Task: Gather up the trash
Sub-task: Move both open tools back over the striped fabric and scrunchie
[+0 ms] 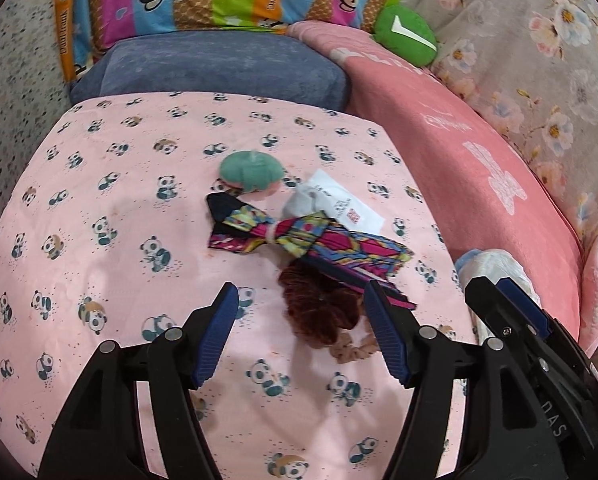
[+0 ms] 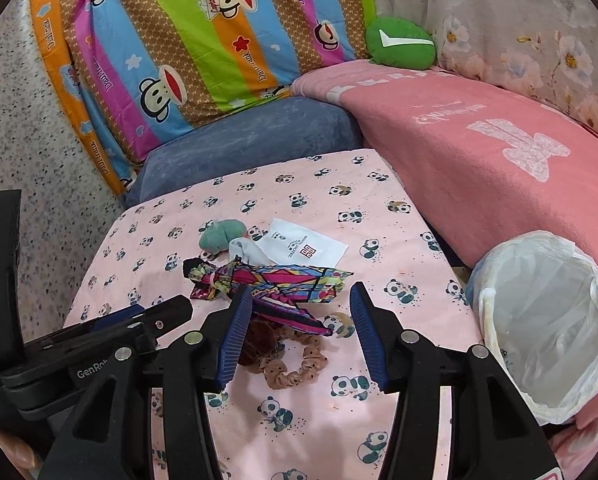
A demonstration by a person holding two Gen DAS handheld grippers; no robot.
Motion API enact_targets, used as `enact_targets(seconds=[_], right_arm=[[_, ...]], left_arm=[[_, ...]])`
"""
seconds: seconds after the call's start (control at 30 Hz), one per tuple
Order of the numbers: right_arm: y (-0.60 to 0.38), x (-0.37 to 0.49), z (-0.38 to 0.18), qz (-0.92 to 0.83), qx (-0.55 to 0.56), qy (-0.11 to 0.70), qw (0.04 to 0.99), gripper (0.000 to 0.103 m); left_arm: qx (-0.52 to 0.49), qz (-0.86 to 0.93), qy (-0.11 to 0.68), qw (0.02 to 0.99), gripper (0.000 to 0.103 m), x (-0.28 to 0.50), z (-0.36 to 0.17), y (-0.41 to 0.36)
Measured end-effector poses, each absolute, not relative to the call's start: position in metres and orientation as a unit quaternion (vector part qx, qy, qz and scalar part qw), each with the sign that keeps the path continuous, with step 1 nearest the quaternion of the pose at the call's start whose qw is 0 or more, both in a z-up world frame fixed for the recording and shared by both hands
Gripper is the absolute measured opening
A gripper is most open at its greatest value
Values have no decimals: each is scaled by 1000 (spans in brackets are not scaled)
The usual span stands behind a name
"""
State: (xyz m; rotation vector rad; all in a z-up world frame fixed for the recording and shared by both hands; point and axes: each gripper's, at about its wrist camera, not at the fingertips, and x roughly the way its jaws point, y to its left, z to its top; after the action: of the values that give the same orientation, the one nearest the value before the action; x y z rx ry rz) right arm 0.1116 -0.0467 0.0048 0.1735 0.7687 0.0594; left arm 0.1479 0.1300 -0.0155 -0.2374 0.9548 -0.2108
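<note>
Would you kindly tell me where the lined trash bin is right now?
In the right wrist view, the lined trash bin stands at the right, beside the panda-print sheet and against the pink blanket.

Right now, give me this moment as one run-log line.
left tongs: open, empty | right tongs: open, empty | pile: on panda sheet, untouched | lined bin: beside sheet

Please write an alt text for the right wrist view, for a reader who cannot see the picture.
The open right gripper hovers over a panda-print cloth with a small pile: colourful patterned fabric, a brown scrunchie, a white paper packet and a green pouch. A bin lined with a white bag stands at right; the left gripper enters at left.
</note>
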Motion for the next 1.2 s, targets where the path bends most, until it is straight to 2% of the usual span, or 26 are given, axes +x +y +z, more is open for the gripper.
enact_targets(seconds=[0.77, 0.83, 0.9, 1.0, 1.2], right_arm=[[21, 197, -64, 67, 44, 442, 894, 50], [25, 202, -71, 68, 37, 450, 890, 44], [27, 204, -77, 73, 36, 458, 885, 26], [27, 202, -79, 82, 43, 460, 883, 8], [20, 190, -57, 95, 67, 428, 896, 4]], left_arm=[[-150, -38, 495, 855, 62, 176, -67, 205], [-150, -37, 497, 854, 62, 177, -69, 205], [-149, -38, 498, 853, 62, 179, -71, 205], [-149, -38, 500, 852, 62, 179, -73, 204], [-145, -41, 500, 853, 62, 178, -71, 199]])
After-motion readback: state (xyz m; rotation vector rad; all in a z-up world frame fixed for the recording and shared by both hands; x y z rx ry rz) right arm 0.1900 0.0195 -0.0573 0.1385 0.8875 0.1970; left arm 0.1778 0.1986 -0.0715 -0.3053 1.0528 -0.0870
